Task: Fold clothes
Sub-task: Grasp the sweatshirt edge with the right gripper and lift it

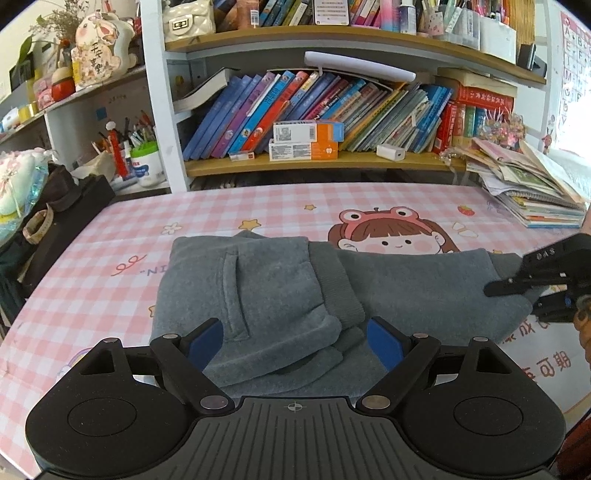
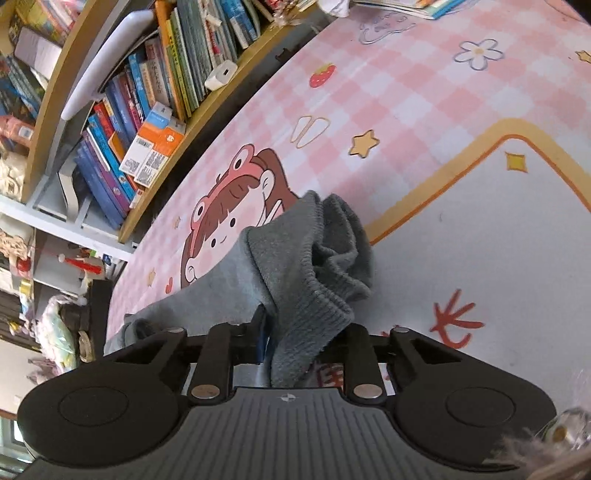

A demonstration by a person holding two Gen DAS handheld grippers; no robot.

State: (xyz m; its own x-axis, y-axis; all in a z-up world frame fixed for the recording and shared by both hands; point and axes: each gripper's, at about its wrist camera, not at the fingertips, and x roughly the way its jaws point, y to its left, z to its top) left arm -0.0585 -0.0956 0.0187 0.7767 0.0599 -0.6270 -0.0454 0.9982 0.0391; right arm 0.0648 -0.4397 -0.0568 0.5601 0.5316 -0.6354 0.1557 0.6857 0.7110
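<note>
One grey garment (image 1: 266,295) on the desk (image 1: 110,236). Two claws: left claw (image 1: 293,341), right claw (image 1: 491,290). Two orange-and-white boxes (image 1: 308,131) stacked on the bookshelf (image 1: 317,164). One white charger plug (image 1: 390,152). One cream quilted handbag (image 1: 188,18). One paper stack (image 1: 532,181). Books too many to count.

A white-framed bookshelf with wooden boards (image 1: 314,162), crammed with colourful books, stands behind the desk's pink checked cartoon-print mat (image 1: 110,236); bright daylight falls right of it.

Fuzzy grey fleece garment (image 1: 266,295), glossy tablecloth (image 1: 110,251)
</note>
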